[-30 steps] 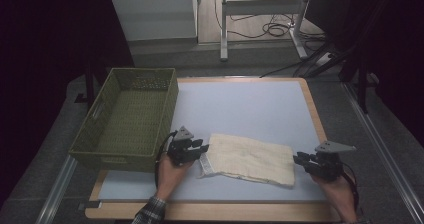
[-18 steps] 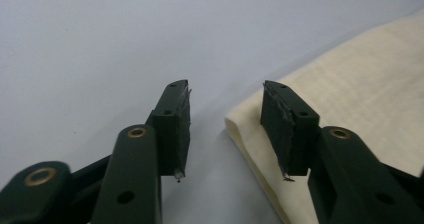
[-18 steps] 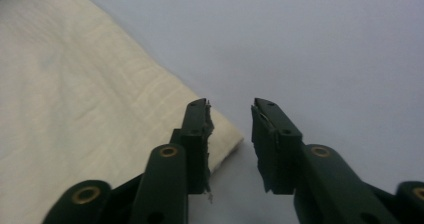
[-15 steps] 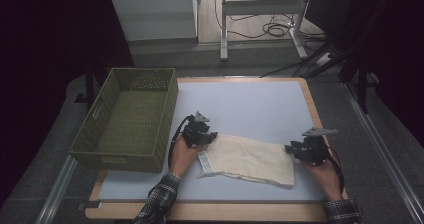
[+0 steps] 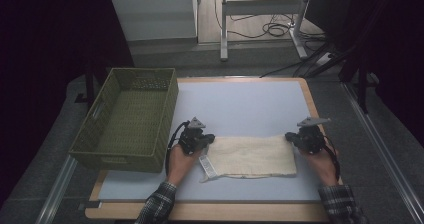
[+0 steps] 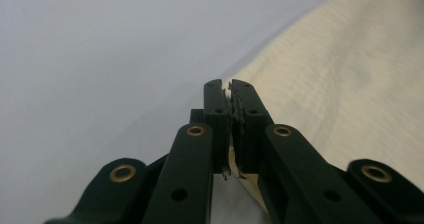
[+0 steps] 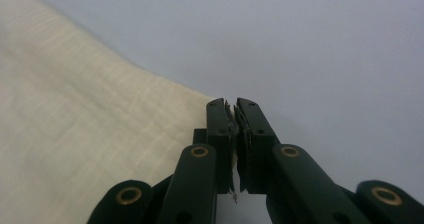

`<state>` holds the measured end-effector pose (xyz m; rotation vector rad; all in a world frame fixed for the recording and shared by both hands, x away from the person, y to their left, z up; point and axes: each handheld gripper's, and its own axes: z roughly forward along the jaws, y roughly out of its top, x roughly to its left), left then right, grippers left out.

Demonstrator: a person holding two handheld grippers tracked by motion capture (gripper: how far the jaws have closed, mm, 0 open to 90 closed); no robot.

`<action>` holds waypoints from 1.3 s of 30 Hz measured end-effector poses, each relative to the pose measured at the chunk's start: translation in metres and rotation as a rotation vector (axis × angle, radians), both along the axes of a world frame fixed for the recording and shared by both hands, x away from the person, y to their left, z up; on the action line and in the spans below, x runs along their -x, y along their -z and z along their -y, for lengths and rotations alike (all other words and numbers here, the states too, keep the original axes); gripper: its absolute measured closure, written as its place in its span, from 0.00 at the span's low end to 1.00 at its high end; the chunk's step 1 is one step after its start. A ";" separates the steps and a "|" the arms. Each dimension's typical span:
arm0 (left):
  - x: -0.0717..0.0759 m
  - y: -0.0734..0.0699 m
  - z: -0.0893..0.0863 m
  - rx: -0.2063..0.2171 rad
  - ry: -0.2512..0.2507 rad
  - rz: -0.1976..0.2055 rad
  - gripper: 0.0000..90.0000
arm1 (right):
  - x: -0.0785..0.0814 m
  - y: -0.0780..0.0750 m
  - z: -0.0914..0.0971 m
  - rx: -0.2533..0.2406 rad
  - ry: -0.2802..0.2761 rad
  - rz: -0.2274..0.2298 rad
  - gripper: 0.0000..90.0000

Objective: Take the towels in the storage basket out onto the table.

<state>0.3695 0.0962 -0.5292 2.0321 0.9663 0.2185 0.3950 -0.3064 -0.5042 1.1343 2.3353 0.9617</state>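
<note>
A cream cloth (image 5: 250, 156) lies flat on the pale blue table (image 5: 240, 104) as a wide rectangle, with a white label (image 5: 206, 165) sticking out at its near left corner. My left gripper (image 5: 210, 139) is shut on the cloth's far left corner. In the left gripper view the jaws (image 6: 229, 86) meet on a thin sliver of fabric, and the cloth (image 6: 350, 74) spreads to the right. My right gripper (image 5: 289, 136) is shut on the far right corner. In the right gripper view the gripper (image 7: 231, 104) pinches the edge, and the cloth (image 7: 75, 124) spreads to the left.
A green woven basket (image 5: 125, 160) stands on the table's left side, close to my left hand. The table's wooden rim (image 5: 310, 99) runs along the right. Desk legs and cables (image 5: 270, 29) lie on the floor beyond the far edge.
Both grippers moved away from the person and inward to the cloth's far corners and closed there. The cloth, tilted before, now lies square to the table.
</note>
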 end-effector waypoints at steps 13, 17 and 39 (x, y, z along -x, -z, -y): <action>-0.017 0.004 0.000 -0.032 -0.003 0.012 0.76 | -0.019 0.006 -0.006 -0.041 0.029 -0.022 0.87; -0.021 0.010 0.006 -0.115 -0.027 0.031 0.63 | -0.011 0.002 -0.002 -0.045 0.026 -0.034 0.79; -0.023 0.015 0.005 -0.105 0.002 0.053 0.51 | 0.041 0.004 -0.031 -0.070 -0.137 -0.158 0.44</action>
